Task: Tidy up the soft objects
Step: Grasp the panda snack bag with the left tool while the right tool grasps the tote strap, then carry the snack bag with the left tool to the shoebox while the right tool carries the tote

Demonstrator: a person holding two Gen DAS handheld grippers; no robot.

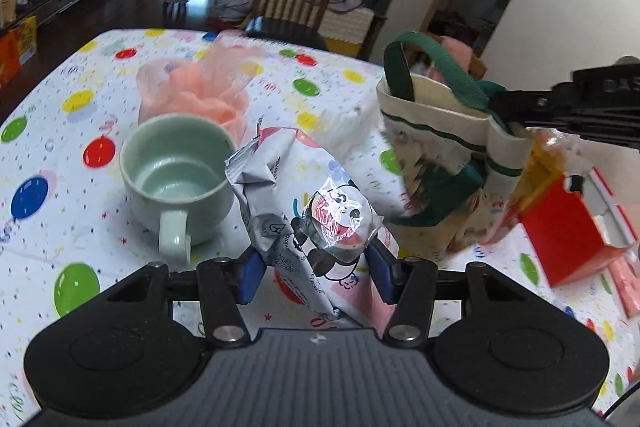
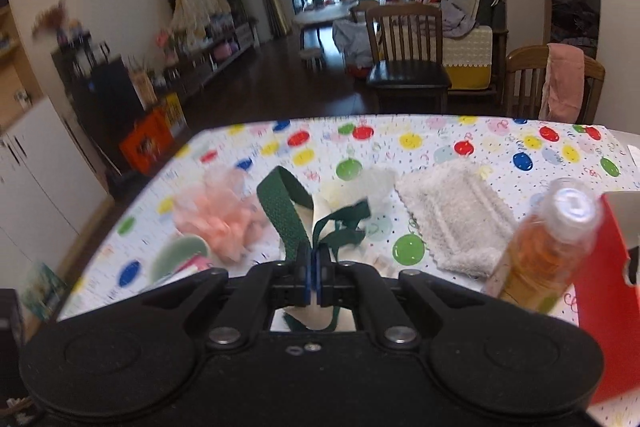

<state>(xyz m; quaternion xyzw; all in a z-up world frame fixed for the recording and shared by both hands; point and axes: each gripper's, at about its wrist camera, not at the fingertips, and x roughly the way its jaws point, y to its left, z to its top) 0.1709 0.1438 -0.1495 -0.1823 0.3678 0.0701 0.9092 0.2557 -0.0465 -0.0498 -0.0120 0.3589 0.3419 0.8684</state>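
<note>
Left fingers (image 1: 256, 277) pinch the wipes pack (image 1: 304, 211), lengthwise away from camera; right fingers (image 2: 303, 277) clamp the tote bag (image 1: 440, 155).

The left gripper (image 1: 314, 269) sits low at 6 o'clock in its view, its blue-padded fingers (image 1: 251, 279) spread and clamped on a held packet. The right gripper (image 2: 314, 277) has its jaws pressed nearly together, pinching a strap, pointing toward 12 o'clock.
</note>
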